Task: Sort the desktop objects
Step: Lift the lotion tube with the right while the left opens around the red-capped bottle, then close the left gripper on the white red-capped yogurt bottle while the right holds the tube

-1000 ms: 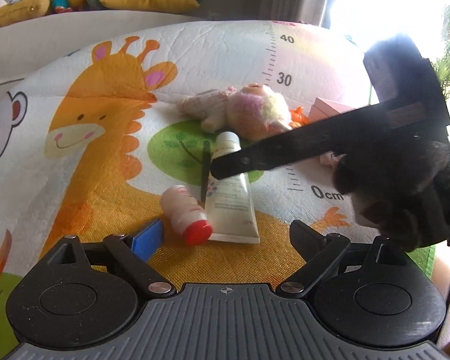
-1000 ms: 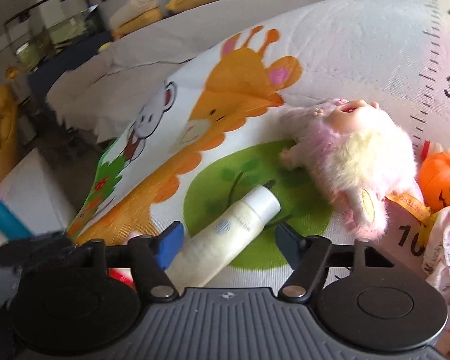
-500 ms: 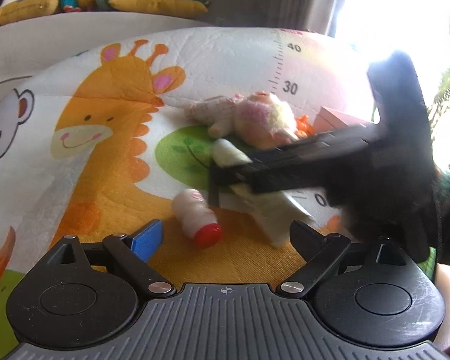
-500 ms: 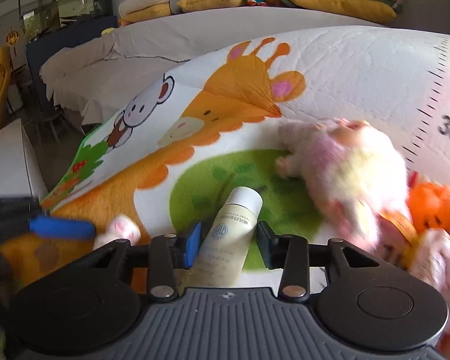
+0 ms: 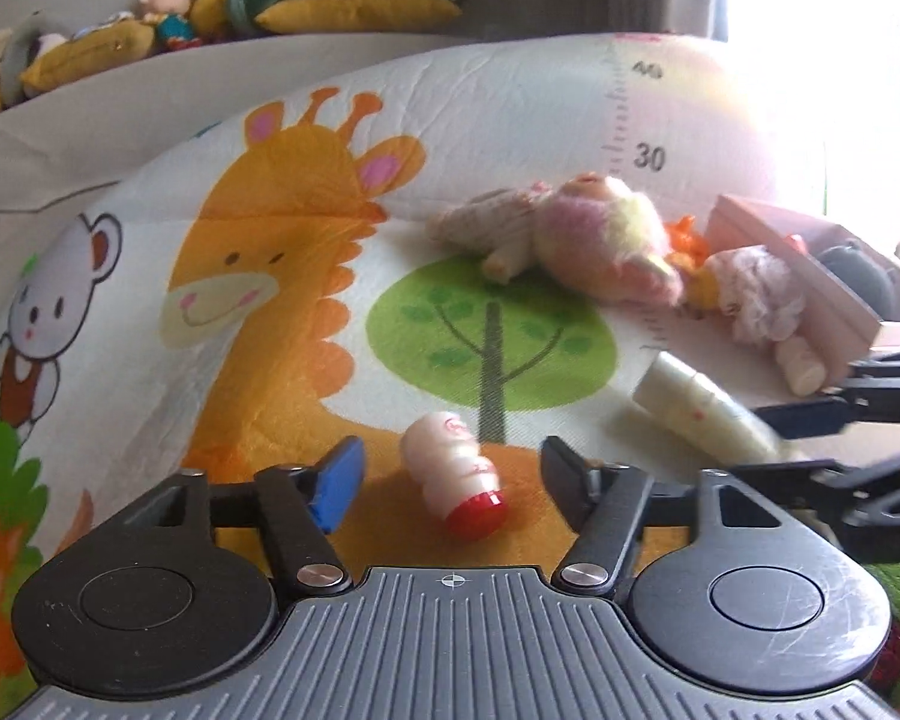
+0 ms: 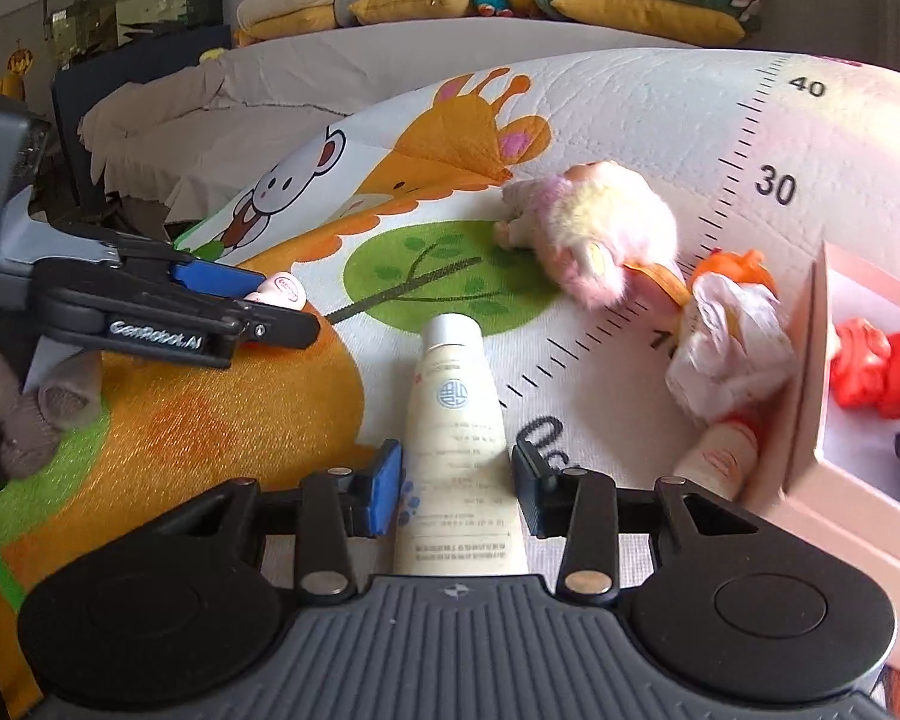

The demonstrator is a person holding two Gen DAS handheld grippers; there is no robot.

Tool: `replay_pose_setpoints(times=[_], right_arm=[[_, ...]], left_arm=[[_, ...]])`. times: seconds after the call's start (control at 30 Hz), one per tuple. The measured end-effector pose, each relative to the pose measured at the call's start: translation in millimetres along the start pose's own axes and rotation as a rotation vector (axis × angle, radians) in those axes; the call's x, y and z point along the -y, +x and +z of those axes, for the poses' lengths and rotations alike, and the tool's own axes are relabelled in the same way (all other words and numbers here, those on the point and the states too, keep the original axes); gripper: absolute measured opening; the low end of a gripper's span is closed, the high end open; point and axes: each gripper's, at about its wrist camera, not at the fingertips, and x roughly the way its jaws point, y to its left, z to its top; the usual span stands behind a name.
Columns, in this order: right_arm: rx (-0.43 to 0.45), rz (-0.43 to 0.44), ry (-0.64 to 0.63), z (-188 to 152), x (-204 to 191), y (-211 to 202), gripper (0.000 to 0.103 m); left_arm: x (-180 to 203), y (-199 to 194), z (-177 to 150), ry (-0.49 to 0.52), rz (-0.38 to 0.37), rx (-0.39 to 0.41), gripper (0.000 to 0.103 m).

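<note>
A small pale bottle with a red cap lies on its side on the cartoon play mat. My left gripper is open, with a finger on either side of the bottle and not touching it. In the right wrist view the left gripper shows at the left, with the bottle at its tips. My right gripper is shut on a cream tube, cap pointing away. In the left wrist view the right gripper holds the tube at the right edge.
A pink open box stands at the right with a red toy inside. A pink-yellow plush, an orange pumpkin, a white-wrapped doll and another small bottle lie beside it. Cushions and toys line the back ledge.
My right gripper shut on the cream tube and carried it right, toward the pink box. My left gripper moved forward until the red-capped bottle lay between its open fingers.
</note>
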Motion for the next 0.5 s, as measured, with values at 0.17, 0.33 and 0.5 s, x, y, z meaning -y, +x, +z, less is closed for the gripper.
replay_pose_setpoints(times=[0.17,0.33,0.5], right_arm=[[0.012,0.008,0.007,-3,3,-2,0.039],[0.021,0.007,-0.003,-5,3,-4,0.040],[0.035,0.004,-0.001,-10,3,-6,0.043]], left_arm=[[1,-2,-1,0.025,0.025,-0.001,0.046],[5,-9,-3,0.083,-0.014,-0.007,0.054],[4,-28,-1,0.157,-0.022,-0.021,0.075]])
